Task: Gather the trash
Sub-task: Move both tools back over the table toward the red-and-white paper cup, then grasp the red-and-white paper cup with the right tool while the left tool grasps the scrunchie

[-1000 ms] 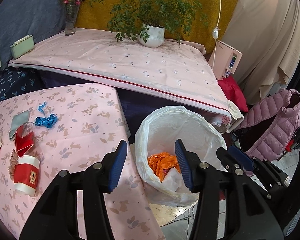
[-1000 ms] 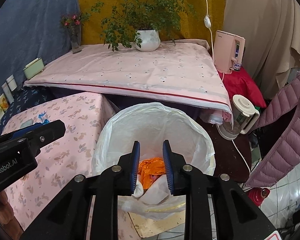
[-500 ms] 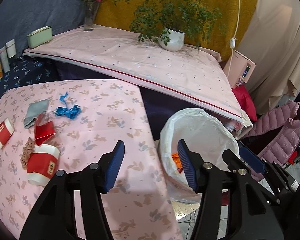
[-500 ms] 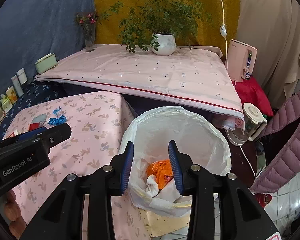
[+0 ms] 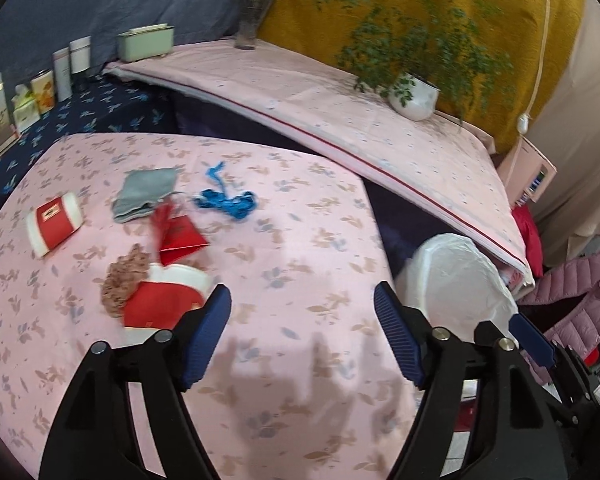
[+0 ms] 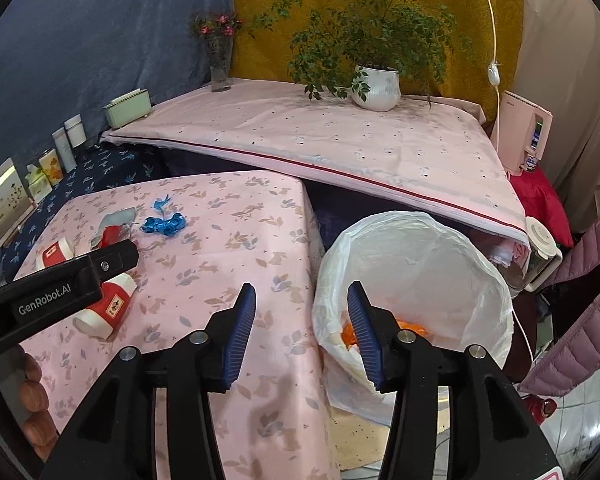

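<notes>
Trash lies on the pink floral table (image 5: 300, 240): a red-and-white crushed cup (image 5: 164, 296), a brown crumpled scrap (image 5: 120, 276), a red folded paper (image 5: 180, 232), a grey cloth (image 5: 144, 192), a blue ribbon (image 5: 228, 200) and another red-and-white cup (image 5: 54, 224). My left gripper (image 5: 302, 312) is open and empty above the table, just right of the crushed cup. My right gripper (image 6: 302, 308) is open and empty over the table edge beside the white-lined bin (image 6: 416, 248), which holds orange trash (image 6: 348, 334). The left gripper's side (image 6: 60, 284) shows in the right wrist view.
A raised pink-covered platform (image 6: 340, 140) stands behind with a potted plant (image 6: 376, 84), a flower vase (image 6: 220, 64) and a green box (image 6: 128, 108). Small containers (image 5: 56, 80) line the far left. A kettle (image 6: 540, 256) and a pink jacket (image 6: 580, 320) are right of the bin.
Both grippers have swung left from over the bin toward the table. The right jaws have opened wider. The trash on the table is now closer to the left gripper.
</notes>
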### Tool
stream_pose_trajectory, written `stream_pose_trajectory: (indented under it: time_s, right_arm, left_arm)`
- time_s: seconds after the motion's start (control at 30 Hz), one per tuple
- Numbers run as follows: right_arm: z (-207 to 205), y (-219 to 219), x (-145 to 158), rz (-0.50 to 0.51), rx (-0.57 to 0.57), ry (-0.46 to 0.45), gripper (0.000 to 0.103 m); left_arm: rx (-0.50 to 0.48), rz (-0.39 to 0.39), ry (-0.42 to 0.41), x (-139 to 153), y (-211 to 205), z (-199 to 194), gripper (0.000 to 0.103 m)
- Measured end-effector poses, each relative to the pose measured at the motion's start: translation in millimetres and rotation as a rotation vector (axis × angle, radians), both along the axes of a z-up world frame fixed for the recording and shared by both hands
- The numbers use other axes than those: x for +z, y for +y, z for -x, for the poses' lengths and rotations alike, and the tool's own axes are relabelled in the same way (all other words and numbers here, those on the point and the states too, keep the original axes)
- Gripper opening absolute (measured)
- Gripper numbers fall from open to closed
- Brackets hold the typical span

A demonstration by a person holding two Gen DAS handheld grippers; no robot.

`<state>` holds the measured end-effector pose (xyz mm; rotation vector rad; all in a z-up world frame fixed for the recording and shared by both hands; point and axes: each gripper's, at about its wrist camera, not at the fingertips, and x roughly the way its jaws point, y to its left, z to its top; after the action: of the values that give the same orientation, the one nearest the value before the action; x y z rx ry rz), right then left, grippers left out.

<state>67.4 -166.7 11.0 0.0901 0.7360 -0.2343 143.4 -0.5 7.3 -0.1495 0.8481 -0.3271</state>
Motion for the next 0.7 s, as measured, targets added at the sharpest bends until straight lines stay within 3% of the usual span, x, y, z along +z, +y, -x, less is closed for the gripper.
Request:
stream_pose_trajectory:
  time_s: [0.07, 0.3, 0.47, 0.6, 0.7]
  right_arm:
    - [-3, 11, -3, -0.004, 0.018, 0.005, 0.048]
    - [-16, 41, -14, -0.032, 0.068, 0.026, 0.051]
    - [-26, 66, -24, -0.043, 0.111, 0.048, 0.051]
    - [-35, 83, -33, -0.066, 0.143, 0.069, 0.051]
    - [-42, 96, -40, -0.075, 0.163, 0.087, 0.051]
  left_arm:
    - [0.026, -0.016, 0.005, -5, 14, -4, 0.077]
    - [0.101, -0.059, 0.055, -30, 67, -25, 0.078]
    - [0.091, -0.066, 0.08, -47, 89, -42, 0.076]
    - [0.035, -0.046, 0.092, -56, 94, -54, 0.07]
    - [0.016, -0.022, 0.129, -65, 96, -63, 0.058]
